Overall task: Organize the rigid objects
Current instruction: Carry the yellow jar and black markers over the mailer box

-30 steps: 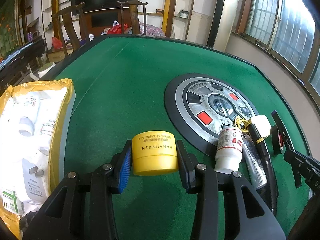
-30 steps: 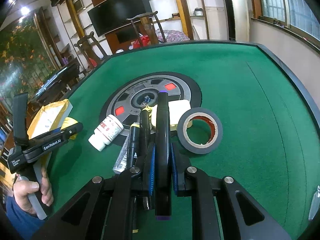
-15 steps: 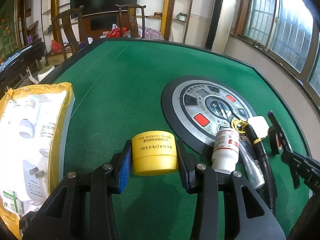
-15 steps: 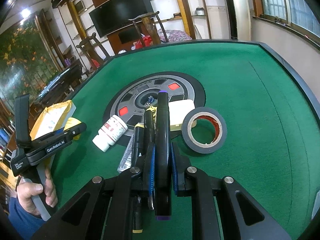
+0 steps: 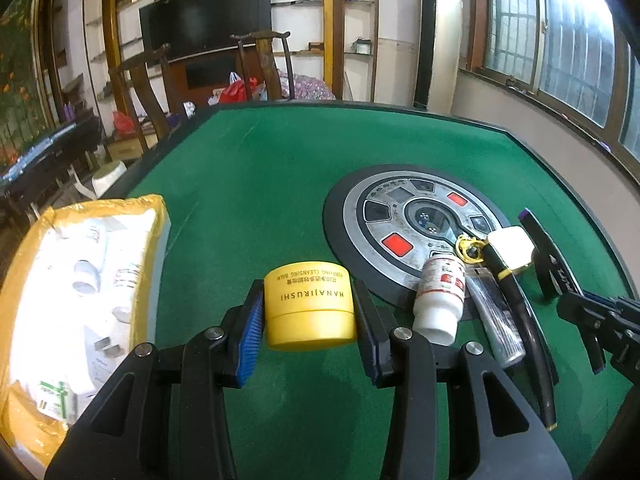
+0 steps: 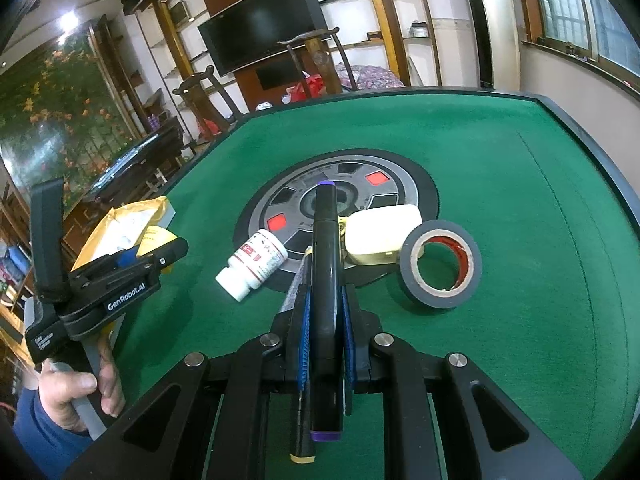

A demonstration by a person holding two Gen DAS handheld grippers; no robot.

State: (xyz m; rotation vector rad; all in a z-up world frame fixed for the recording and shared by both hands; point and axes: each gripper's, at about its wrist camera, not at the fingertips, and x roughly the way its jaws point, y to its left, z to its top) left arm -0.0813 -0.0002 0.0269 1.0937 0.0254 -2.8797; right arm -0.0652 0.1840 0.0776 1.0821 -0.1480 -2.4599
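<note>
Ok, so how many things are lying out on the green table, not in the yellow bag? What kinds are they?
Yellow jar: 1
White bottle: 1
Black marker: 2
Silver tube: 1
Tape roll: 1
Cream case: 1
Small yellow clasp: 1
Total: 8

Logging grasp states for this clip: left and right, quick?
Left gripper: shut on the yellow jar, lifted off the felt.
Right gripper: shut on the black marker.
</note>
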